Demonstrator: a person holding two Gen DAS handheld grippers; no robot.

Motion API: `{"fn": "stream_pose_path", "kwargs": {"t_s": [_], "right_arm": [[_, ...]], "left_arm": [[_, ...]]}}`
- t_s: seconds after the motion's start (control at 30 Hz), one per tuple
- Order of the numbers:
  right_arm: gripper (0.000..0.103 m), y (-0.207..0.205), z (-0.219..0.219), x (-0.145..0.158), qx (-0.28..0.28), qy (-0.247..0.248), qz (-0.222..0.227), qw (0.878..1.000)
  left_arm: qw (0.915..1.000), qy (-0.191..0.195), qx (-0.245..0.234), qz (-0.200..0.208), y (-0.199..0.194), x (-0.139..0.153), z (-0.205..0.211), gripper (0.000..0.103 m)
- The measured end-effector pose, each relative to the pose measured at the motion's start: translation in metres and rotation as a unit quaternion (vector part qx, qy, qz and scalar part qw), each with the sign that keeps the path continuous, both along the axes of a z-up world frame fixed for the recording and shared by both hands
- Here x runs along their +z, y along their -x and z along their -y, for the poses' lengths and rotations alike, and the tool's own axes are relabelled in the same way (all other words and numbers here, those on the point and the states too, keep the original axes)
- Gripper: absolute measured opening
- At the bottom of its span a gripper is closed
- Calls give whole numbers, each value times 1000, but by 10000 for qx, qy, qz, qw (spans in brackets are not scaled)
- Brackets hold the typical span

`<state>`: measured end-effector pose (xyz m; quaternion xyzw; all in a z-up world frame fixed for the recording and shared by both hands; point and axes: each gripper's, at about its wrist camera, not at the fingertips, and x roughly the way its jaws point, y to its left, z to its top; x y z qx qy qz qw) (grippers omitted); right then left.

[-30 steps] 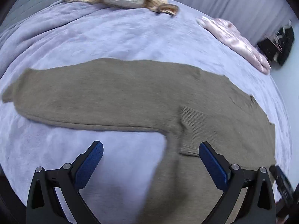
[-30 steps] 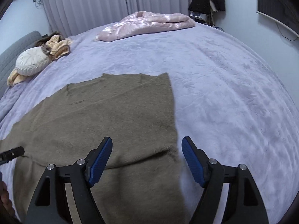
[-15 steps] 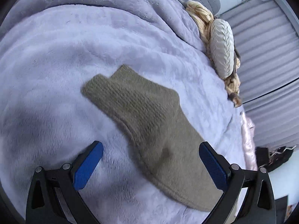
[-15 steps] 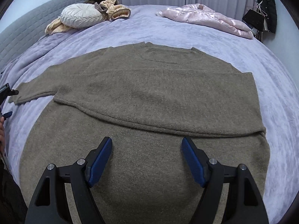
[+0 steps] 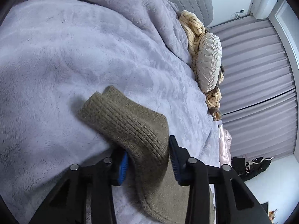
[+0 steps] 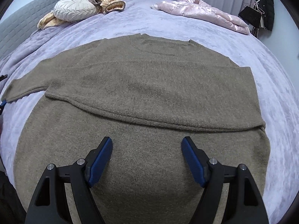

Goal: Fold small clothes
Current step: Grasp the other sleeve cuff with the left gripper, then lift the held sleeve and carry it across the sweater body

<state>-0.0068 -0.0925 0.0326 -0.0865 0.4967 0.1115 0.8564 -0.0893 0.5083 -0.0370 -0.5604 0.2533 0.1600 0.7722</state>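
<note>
My left claw (image 5: pixel 147 158) is closing, its jaws on either side of the ribbed cuff (image 5: pixel 119 119) of the olive sweater's sleeve, low in the middle of the left wrist frame; the cuff bunches between the pads. My right claw (image 6: pixel 146 156) stands open and empty above the sweater (image 6: pixel 149 85), which lies flat on the lilac bed (image 6: pixel 271 85), filling the middle of the right wrist frame, one sleeve folded across its body. A pink jacket (image 6: pixel 201 13) lies upper right.
</note>
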Motion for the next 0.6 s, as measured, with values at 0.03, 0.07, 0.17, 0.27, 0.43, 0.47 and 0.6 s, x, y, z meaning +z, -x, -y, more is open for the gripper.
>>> {"fn": "stream_pose_path", "kwargs": {"t_s": [0.03, 0.07, 0.17, 0.27, 0.43, 0.47, 0.6], "right_arm": [[80, 0, -2, 1, 12, 10, -6, 10000], [80, -1, -4, 2, 39, 16, -11, 10000], [80, -4, -20, 8, 198, 48, 16, 9998], [80, -10, -42, 18, 441, 87, 137, 9989], [80, -36, -85, 32, 708, 54, 330, 9969], [80, -44, -96, 34, 731, 77, 352, 9967], [80, -75, -134, 30, 815, 279, 392, 9955]], "left_arm": [[10000, -3, -19, 11, 1, -2, -1, 38], [10000, 9, -28, 30, 1, -4, -2, 38], [9999, 50, -19, 142, 0, -6, -6, 38], [9999, -43, 2, 161, 1, -5, -7, 28], [9997, -242, -36, 60, 2, 4, -5, 13], [9994, -349, -57, 23, 1, 9, -4, 13], [9955, -925, -158, -137, 3, 34, 3, 13]]}}
